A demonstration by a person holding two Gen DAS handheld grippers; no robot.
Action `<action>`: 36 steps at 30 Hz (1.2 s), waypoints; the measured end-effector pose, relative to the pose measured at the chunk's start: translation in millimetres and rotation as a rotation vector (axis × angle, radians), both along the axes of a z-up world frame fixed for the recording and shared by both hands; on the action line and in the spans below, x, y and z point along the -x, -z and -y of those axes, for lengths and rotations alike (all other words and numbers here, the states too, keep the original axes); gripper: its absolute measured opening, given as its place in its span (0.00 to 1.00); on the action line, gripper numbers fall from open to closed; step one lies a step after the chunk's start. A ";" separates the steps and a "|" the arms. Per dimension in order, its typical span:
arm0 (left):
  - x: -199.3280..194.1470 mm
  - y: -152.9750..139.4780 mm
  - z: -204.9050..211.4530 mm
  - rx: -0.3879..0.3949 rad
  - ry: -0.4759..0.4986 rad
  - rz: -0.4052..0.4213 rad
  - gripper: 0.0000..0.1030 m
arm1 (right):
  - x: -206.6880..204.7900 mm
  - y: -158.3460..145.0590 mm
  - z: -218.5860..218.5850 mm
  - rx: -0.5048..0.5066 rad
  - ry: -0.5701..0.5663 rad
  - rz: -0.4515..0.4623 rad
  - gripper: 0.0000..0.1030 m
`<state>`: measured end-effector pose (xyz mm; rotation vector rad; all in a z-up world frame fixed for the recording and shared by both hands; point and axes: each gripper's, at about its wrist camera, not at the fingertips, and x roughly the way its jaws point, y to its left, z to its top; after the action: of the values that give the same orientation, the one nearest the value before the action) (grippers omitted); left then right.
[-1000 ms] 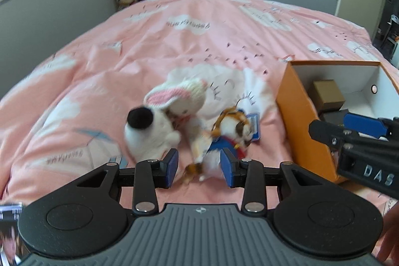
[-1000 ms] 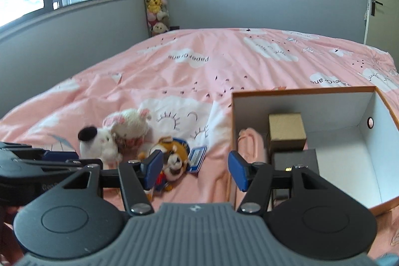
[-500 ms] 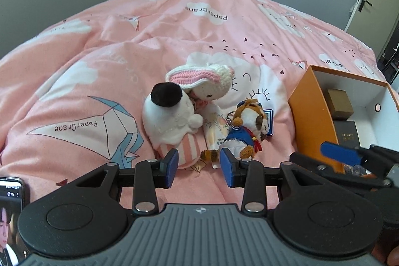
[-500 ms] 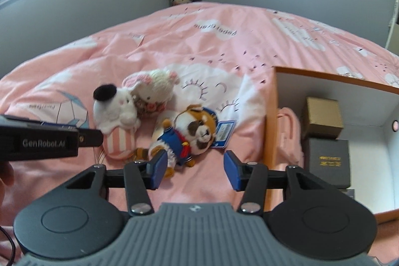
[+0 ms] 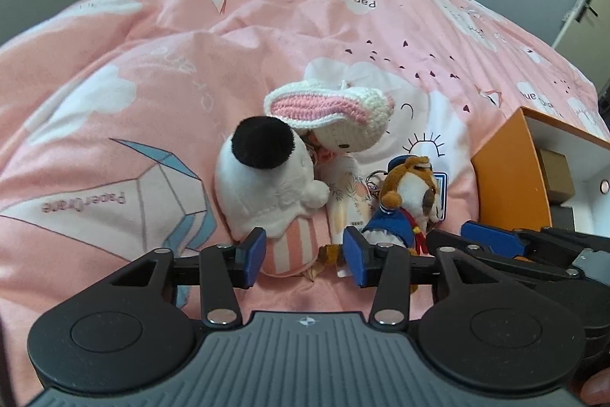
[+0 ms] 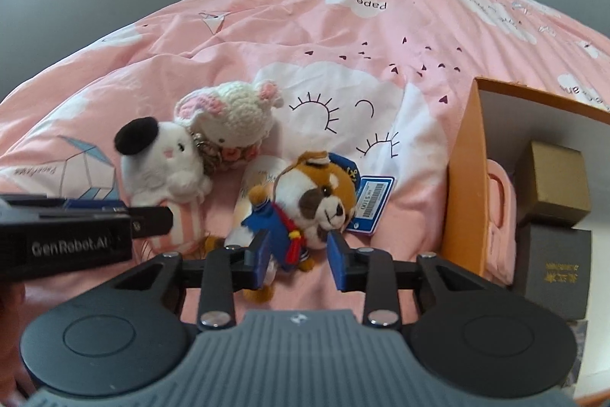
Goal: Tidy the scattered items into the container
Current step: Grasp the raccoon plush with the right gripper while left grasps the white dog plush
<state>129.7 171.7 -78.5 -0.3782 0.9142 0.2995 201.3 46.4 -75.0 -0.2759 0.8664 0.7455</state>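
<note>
Both grippers tilt steeply down at the bed [image 5: 160,71]. Left gripper [image 5: 303,256] hangs low over the bed, jaws opening, blue pads either side of the white plush's [image 5: 267,189] striped base; no squeeze visible yet. Right gripper [image 6: 297,256] sits just right of it, also low over the bed, jaws closing around the brown plush [image 6: 309,201], pads flanking its blue outfit, contact unclear. From the left camera, the right gripper's fingers [image 5: 492,239] reach in from the right edge. A fingertip [image 5: 594,388] shows at the bottom right corner.
</note>
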 end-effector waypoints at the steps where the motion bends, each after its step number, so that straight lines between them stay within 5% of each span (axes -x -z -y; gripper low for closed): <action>1: -3.2 2.5 -0.3 0.006 -0.009 -0.007 0.53 | -3.3 2.6 -0.8 -0.004 0.006 -0.016 0.32; 9: -17.6 12.5 -6.9 -0.002 -0.096 -0.035 0.61 | -21.1 21.2 -9.4 -0.026 0.040 -0.102 0.34; 18: -22.4 30.0 -35.1 0.075 -0.213 -0.104 0.65 | -35.2 32.3 -15.6 -0.081 0.079 -0.177 0.56; 32: -30.7 38.5 -41.6 0.080 -0.227 -0.111 0.66 | -54.4 51.3 -22.4 -0.140 0.113 -0.244 0.69; 36: -29.5 37.3 -42.0 0.085 -0.220 -0.106 0.65 | -61.9 61.1 -18.9 -0.198 0.131 -0.314 0.66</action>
<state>159.1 213.8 -115.7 -0.5473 0.9926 0.4868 263.2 65.3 -136.1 0.0767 1.0871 0.7570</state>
